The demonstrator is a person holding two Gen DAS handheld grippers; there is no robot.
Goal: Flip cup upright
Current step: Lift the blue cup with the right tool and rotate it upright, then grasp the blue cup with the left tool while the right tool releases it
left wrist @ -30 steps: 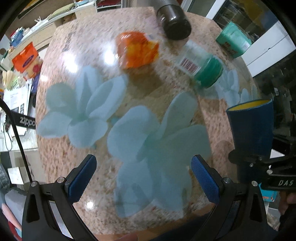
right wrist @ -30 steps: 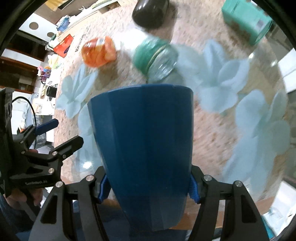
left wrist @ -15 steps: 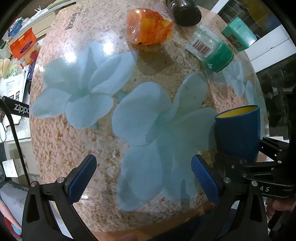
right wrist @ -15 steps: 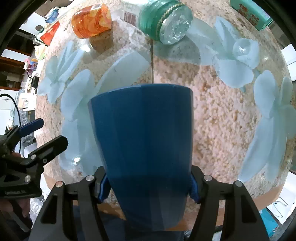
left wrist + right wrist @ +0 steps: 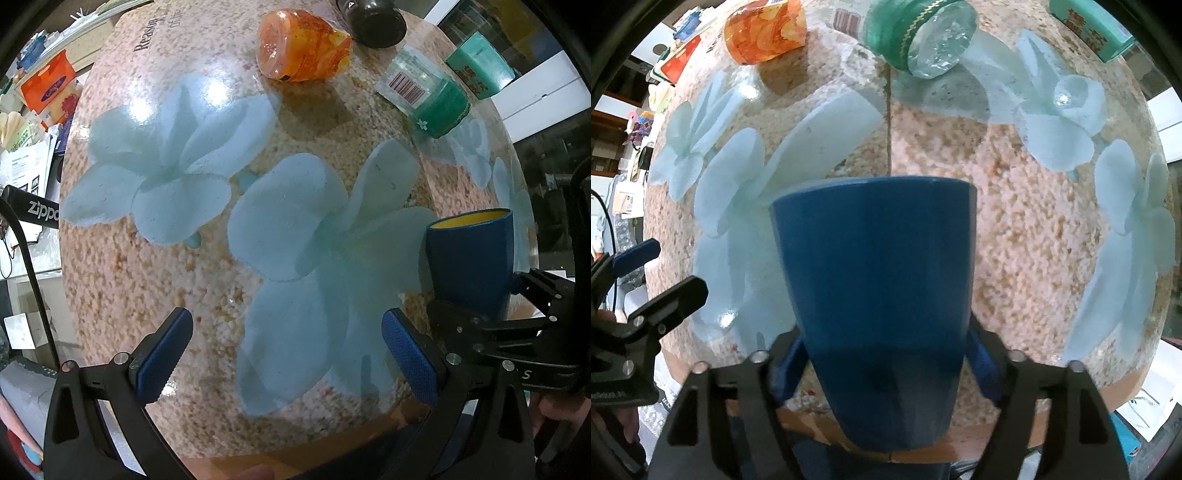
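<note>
Cup (image 5: 875,288): blue outside, yellow inside, clamped low on its body in my right gripper (image 5: 886,363), mouth up, over the near edge of the table (image 5: 110,266); at 3 o'clock in the left view. Left gripper (image 5: 286,350): fingers spread wide, holding nothing, above the flowered top. Orange packet (image 5: 301,46): 12 o'clock. Green-capped jar (image 5: 428,98): lying on its side, 1 o'clock. Dark bottle (image 5: 373,16): beyond the packet. Teal box (image 5: 480,64): far right.

Right tongs (image 5: 886,363) w/ cup (image 5: 875,280) moved lower, nearer table edge (image 5: 979,441).
</note>
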